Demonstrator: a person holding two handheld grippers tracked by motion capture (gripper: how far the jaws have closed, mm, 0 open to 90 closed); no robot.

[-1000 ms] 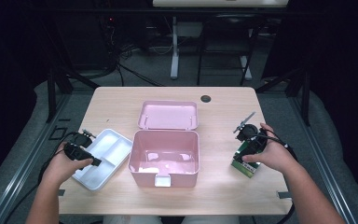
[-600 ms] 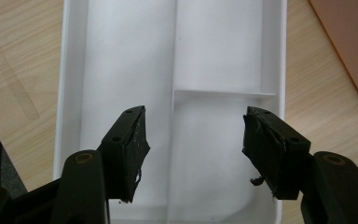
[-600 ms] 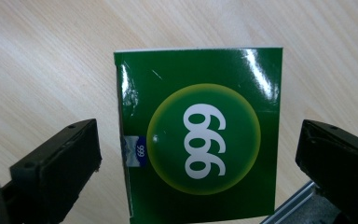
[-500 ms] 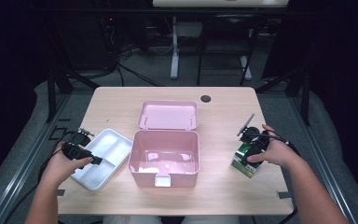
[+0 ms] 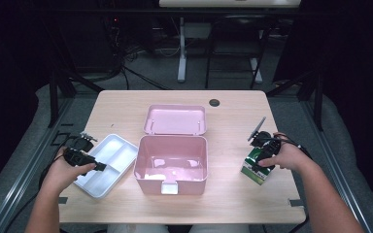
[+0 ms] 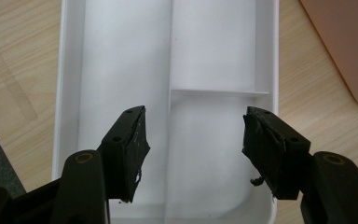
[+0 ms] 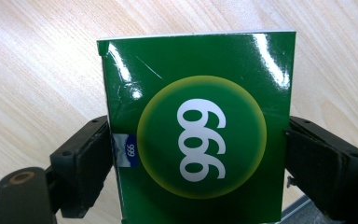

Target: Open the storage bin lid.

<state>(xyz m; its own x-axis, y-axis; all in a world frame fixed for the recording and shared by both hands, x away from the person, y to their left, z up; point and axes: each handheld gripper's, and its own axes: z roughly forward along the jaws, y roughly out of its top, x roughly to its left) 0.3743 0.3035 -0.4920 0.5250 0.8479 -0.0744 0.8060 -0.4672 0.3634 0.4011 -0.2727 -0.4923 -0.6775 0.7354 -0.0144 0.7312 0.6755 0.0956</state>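
Right gripper (image 5: 261,162) dropped lower since earlier, jaws now clamped on green box (image 7: 198,140) sitting on table (image 5: 223,204). Left gripper (image 6: 193,144) wide open over tray (image 6: 70,93), holding nothing. Pink bin (image 5: 172,165) open.

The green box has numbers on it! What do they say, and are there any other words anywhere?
"999" in big white digits inside the yellow-edged circle on the green box; it shows upside down in the right gripper view, so it looks like 666.
"999" again, tiny, on the small blue and white label at the box's left edge.
The pink box and white tray carry no writing.
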